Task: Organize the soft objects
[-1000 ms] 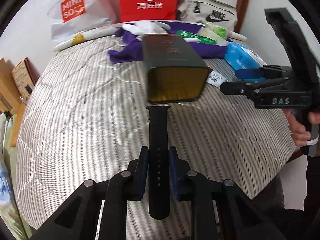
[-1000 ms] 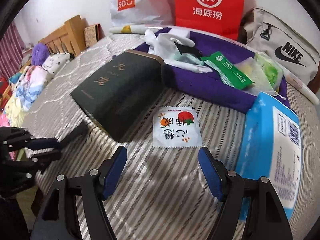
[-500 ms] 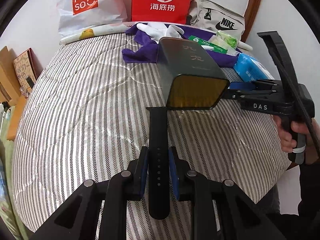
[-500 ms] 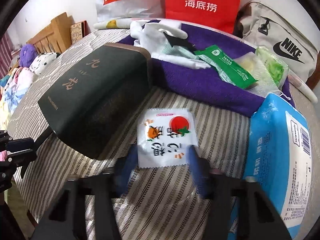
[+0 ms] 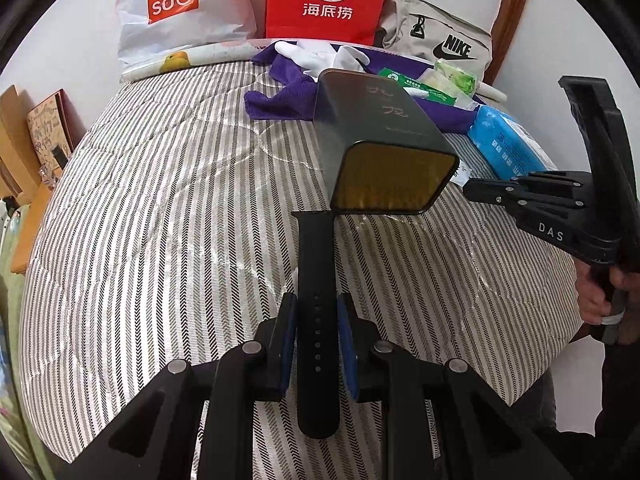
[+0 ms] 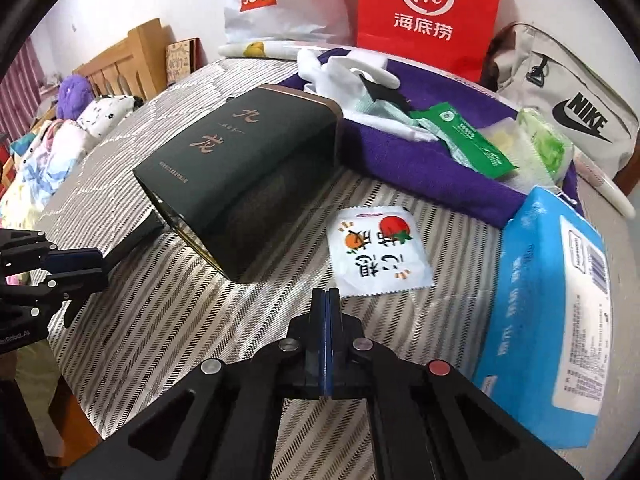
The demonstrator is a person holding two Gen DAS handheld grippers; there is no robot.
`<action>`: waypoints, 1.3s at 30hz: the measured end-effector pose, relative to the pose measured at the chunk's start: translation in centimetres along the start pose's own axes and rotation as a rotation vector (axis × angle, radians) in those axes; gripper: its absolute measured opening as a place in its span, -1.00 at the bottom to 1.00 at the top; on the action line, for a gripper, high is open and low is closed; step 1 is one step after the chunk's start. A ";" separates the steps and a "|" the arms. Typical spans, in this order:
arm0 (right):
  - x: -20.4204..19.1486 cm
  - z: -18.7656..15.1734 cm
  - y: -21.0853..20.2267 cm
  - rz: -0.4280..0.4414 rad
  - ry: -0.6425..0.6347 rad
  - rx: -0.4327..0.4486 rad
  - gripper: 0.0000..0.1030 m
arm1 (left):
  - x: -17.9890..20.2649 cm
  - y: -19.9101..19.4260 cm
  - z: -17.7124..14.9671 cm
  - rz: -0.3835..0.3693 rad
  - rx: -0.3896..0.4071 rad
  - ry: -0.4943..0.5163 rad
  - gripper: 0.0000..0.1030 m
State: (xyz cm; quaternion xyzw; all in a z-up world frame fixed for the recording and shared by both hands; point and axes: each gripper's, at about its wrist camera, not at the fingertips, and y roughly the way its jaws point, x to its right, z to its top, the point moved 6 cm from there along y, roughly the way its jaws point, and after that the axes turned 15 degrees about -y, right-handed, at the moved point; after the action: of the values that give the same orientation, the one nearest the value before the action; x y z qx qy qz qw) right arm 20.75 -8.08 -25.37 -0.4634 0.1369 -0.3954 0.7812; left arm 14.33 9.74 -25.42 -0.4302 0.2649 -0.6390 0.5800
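Observation:
My left gripper [image 5: 316, 312] is shut on a black watch strap [image 5: 316, 248]. The strap's far end reaches the open gold-lined mouth of a dark green tin [image 5: 384, 132] lying on its side on the striped bed [image 5: 160, 200]. In the right wrist view my right gripper [image 6: 326, 300] is shut, pads pressed together just over the bed. A white sachet [image 6: 378, 248] printed with fruit lies flat right beyond the tips. Its near left corner sits against the right finger, and I cannot see whether it is pinched. The tin [image 6: 248, 160] lies to the left.
A blue tissue pack [image 6: 552, 320] lies close on the right. Behind, a purple towel [image 6: 400, 160] carries white gloves [image 6: 340, 68] and a green wipes pack [image 6: 468, 144]. A red paper bag [image 6: 428, 12], a white Miniso bag [image 6: 280, 0] and a Nike bag [image 6: 572, 104] line the wall.
My right gripper's jaws went from wide open to fully shut while it edged toward the sachet. My left gripper kept its hold on the strap.

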 end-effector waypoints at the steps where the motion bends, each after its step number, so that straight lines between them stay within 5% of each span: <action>1: 0.1 0.1 0.0 -0.012 -0.004 -0.002 -0.96 | 0.0 0.0 0.0 0.000 0.001 0.001 -0.61; 6: 0.4 0.3 1.0 -0.046 -0.027 -0.025 -0.45 | -0.1 -0.1 0.3 -0.002 0.004 0.001 -0.61; 13: 0.5 0.5 1.6 -0.081 -0.040 -0.028 -0.43 | -0.2 -0.4 0.5 -0.007 0.008 0.003 -0.61; 14: 0.4 0.5 1.6 -0.079 -0.040 -0.026 -0.54 | -0.2 -0.4 0.5 -0.006 0.009 0.001 -0.61; 15: 0.4 0.5 1.6 -0.084 -0.048 -0.027 -0.92 | -0.2 -0.4 0.5 -0.006 0.010 0.000 -0.61; 16: 0.3 0.4 1.6 -0.093 -0.057 -0.034 -1.00 | -0.3 -0.5 0.5 -0.008 0.010 -0.002 -0.61; 30: 0.0 0.0 -1.4 -0.089 -0.071 0.037 -0.88 | -0.1 0.0 -0.3 -0.003 -0.009 -0.010 -0.61; 35: -0.1 0.2 0.4 -0.111 -0.122 -0.021 -0.84 | -0.2 -0.1 -0.1 -0.006 -0.006 -0.015 -0.61; 37: -0.3 0.1 0.7 -0.125 -0.145 -0.029 -0.78 | -0.2 -0.2 0.0 -0.008 -0.005 -0.014 -0.61; 39: -0.5 0.0 0.9 -0.142 -0.162 -0.043 -0.48 | -0.2 -0.2 0.1 -0.008 -0.004 -0.011 -0.61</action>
State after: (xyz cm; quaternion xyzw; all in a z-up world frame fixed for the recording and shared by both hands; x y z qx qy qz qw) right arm 20.87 -7.46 -26.20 -0.5191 0.0485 -0.4080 0.7495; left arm 14.27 9.97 -25.22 -0.4361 0.2614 -0.6385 0.5778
